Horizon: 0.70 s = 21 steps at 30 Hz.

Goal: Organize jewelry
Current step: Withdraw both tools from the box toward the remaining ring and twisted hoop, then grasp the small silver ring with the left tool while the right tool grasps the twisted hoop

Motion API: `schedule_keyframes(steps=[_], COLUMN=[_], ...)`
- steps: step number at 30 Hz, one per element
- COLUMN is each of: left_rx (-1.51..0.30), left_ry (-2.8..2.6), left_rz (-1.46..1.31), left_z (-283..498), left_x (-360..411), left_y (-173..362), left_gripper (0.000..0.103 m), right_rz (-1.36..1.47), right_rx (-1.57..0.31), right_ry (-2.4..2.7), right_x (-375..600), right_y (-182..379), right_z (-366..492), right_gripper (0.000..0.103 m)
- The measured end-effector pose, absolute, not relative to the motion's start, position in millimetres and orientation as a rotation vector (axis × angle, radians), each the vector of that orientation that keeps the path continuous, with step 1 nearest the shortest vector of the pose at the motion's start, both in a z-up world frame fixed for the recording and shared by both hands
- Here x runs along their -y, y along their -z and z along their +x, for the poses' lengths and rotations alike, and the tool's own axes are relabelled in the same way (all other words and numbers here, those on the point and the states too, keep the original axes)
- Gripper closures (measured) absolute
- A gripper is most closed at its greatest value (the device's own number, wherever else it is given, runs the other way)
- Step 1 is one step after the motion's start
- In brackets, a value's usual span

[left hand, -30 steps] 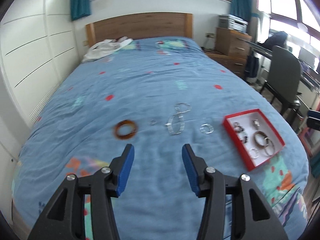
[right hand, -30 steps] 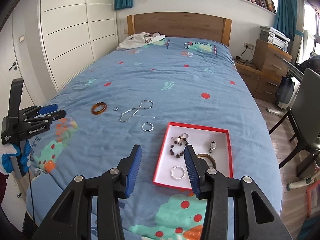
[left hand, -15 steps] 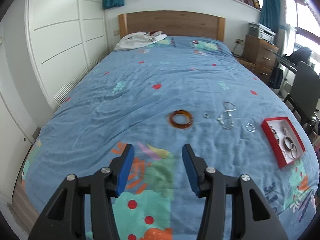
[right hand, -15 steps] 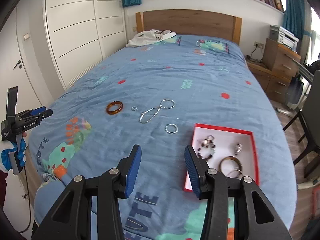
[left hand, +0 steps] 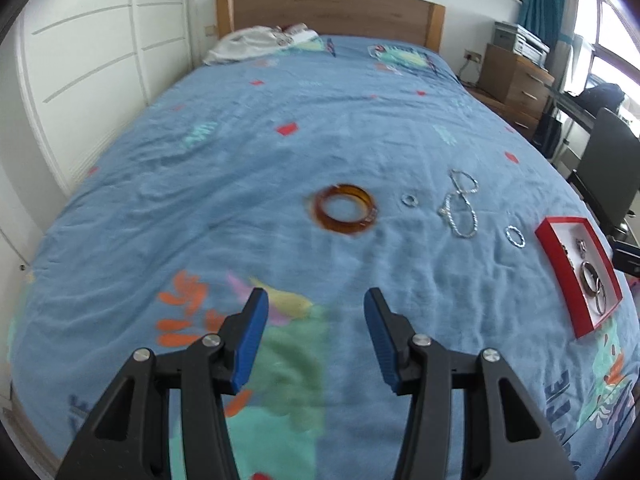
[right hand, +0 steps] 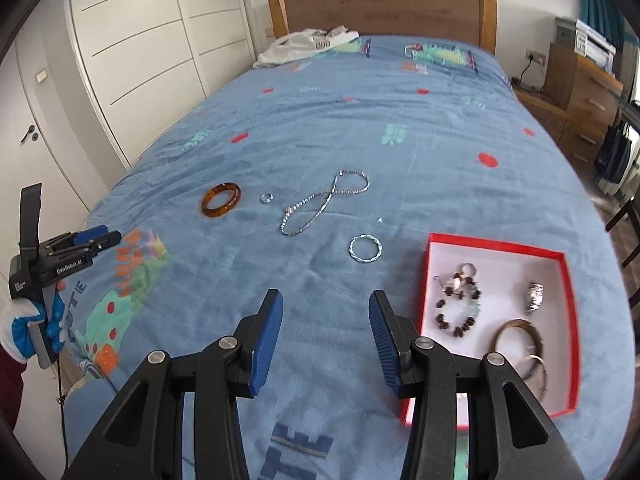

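An amber bangle lies on the blue bedspread. To its right lie a small ring, a silver chain necklace and a twisted silver hoop. A red tray holds a bead bracelet, bangles and small pieces. My left gripper is open and empty, short of the bangle; it also shows at the left edge of the right wrist view. My right gripper is open and empty, left of the tray.
The bed has a wooden headboard and white clothes at its head. White wardrobe doors line the left side. A wooden dresser and a dark chair stand on the right.
The left gripper has moved forward toward the amber bangle, which looks larger now. The right gripper has dropped lower and closer to the bedspread beside the tray. Both stay open.
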<state>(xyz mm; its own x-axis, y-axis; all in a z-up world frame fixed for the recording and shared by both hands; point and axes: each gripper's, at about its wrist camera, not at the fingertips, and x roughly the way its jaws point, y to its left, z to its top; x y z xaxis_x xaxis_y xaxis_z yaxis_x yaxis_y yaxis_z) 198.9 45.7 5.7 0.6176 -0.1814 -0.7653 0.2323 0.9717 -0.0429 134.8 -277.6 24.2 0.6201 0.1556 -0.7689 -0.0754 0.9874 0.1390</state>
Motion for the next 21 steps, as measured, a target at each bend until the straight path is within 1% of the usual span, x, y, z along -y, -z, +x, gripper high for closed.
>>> schedule_keyframes(steps=[9, 14, 21], left_rx=[-0.914, -0.921, -0.933], left_ry=[0.388, 0.438, 0.427], left_rz=[0.036, 0.043, 0.061], left_z=[256, 293, 336], left_x=[24, 63, 91], left_y=[23, 34, 55], left_gripper=[0.055, 0.055, 0.056], right_rz=[0.147, 0.168, 0.180], right_rx=[-0.974, -1.003, -1.047], right_ry=[-0.118, -0.107, -0.093], right_x=[283, 291, 297], right_y=[26, 45, 66], right_z=[196, 222, 249], right_gripper=[0.059, 0.059, 0.059])
